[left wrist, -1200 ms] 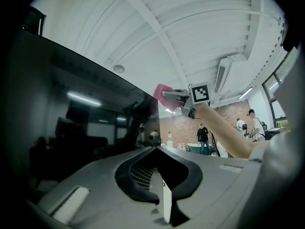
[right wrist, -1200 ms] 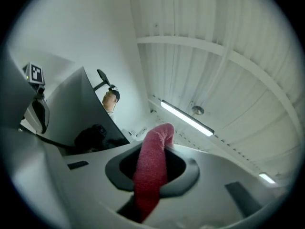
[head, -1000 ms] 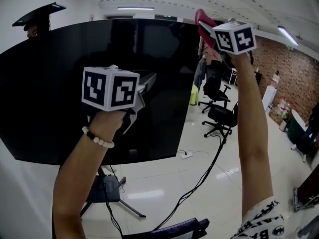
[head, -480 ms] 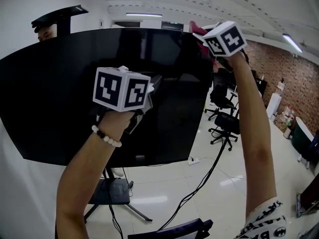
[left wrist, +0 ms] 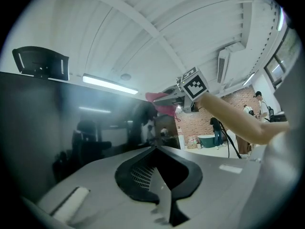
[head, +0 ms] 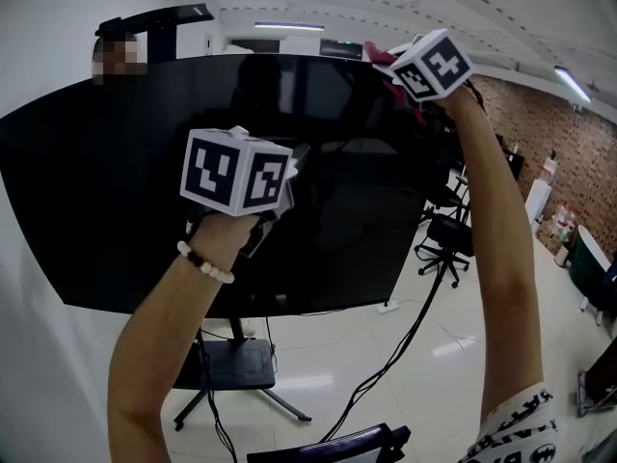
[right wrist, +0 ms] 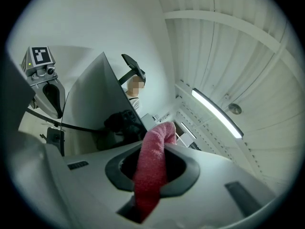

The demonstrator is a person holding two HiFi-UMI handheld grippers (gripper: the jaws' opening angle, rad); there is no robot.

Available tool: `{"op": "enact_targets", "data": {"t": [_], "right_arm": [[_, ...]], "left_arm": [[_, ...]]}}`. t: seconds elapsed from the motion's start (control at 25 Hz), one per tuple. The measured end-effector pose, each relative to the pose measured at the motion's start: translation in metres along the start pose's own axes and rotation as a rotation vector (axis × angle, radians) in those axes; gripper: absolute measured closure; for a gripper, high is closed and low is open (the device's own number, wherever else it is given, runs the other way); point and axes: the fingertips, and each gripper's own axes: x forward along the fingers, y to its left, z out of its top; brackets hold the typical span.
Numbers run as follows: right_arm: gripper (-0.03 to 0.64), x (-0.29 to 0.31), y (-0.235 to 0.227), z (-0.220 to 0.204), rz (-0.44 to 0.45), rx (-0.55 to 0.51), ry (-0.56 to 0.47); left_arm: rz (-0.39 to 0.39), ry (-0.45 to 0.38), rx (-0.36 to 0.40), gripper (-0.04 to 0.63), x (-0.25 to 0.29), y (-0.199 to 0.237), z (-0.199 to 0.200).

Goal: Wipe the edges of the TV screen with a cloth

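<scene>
**Cloth** (head: 378, 56): pink-red terry. It is clamped in the right gripper (right wrist: 153, 149) and pressed at the upper right corner of the TV screen (head: 125, 181), at 1 o'clock in the head view. In the right gripper view one fold stands up out of the fingers (right wrist: 195, 163) and the rest trails down between them.

**Right gripper:** held high on a raised arm. The fingers are closed onto the cloth. Its marker cube (head: 432, 64) sits just at 4 o'clock of the cloth.

**TV screen:** large, black, glossy and switched off. It fills the upper left and middle of the head view. Its top edge runs from 10 o'clock to 1 o'clock, with the right edge falling towards 5 o'clock.

**Left gripper** (head: 294, 157): near the centre of the head view, in front of the dark glass and well apart from the cloth. The fingers are drawn together with nothing between them. Whether the tip touches the glass cannot be told. Its marker cube (head: 236, 172) is at 8 o'clock of the tip. A bead bracelet (head: 198, 263) is on the wrist below.

**Surroundings:**
- A black bracket (head: 159, 17) rises above the top edge at 11 o'clock, with a person partly visible behind it.
- A black stand (head: 236, 365) is under the screen at 6 o'clock, on a glossy white floor (head: 318, 355).
- A dark cable (head: 400, 340) runs across that floor.
- Office chairs (head: 453, 234) are at 3 o'clock, with a brick wall (head: 525, 114) beyond.
- A ceiling strip light (head: 289, 26) is at 12 o'clock.
</scene>
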Motion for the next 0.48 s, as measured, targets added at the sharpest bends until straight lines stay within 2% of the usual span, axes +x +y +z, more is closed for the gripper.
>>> {"op": "enact_targets", "data": {"t": [0.24, 0.48], "right_arm": [[0.551, 0.014, 0.027, 0.032, 0.049, -0.062, 0.009], [0.551, 0.025, 0.055, 0.068, 0.099, -0.102, -0.015]], "left_arm": [[0.077, -0.015, -0.003, 0.607, -0.017, 0.025, -0.004], [0.213, 0.0, 0.054, 0.607, -0.019, 0.057, 0.001]]}}
